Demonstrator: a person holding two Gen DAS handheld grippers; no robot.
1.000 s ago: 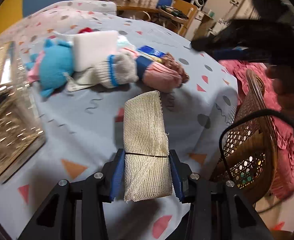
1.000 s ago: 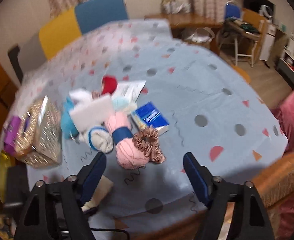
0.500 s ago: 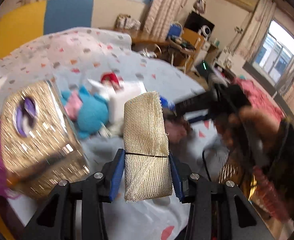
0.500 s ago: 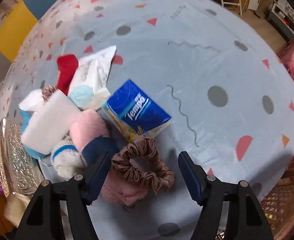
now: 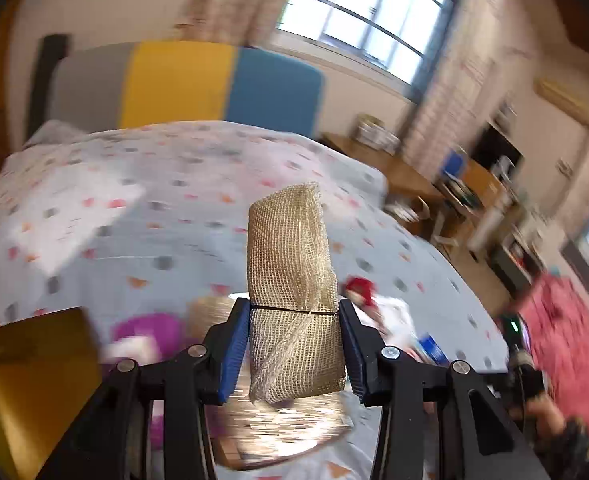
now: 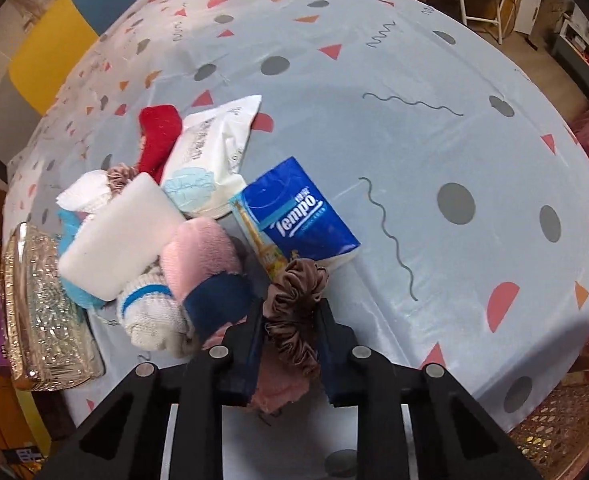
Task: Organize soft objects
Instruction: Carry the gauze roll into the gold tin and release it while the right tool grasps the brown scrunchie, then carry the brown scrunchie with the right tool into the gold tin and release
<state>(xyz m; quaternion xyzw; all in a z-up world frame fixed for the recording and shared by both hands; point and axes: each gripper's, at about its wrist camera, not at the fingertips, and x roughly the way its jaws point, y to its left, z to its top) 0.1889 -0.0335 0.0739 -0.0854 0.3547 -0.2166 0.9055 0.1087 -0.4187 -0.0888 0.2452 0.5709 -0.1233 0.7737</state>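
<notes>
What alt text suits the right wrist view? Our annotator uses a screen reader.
The right gripper is shut on a brown scrunchie beside a pile of socks, a white sponge and a blue Tempo tissue pack on a patterned sheet.

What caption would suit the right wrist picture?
Right gripper shut on a brown scrunchie beside a blue tissue pack.

Left wrist cam rides low behind its fingers, faces level across the bed toward headboard & window; right wrist cam sits higher, tilted steeply down, close over the soft pile; shared: bedspread, glittery gold box, blue tissue pack.
</notes>
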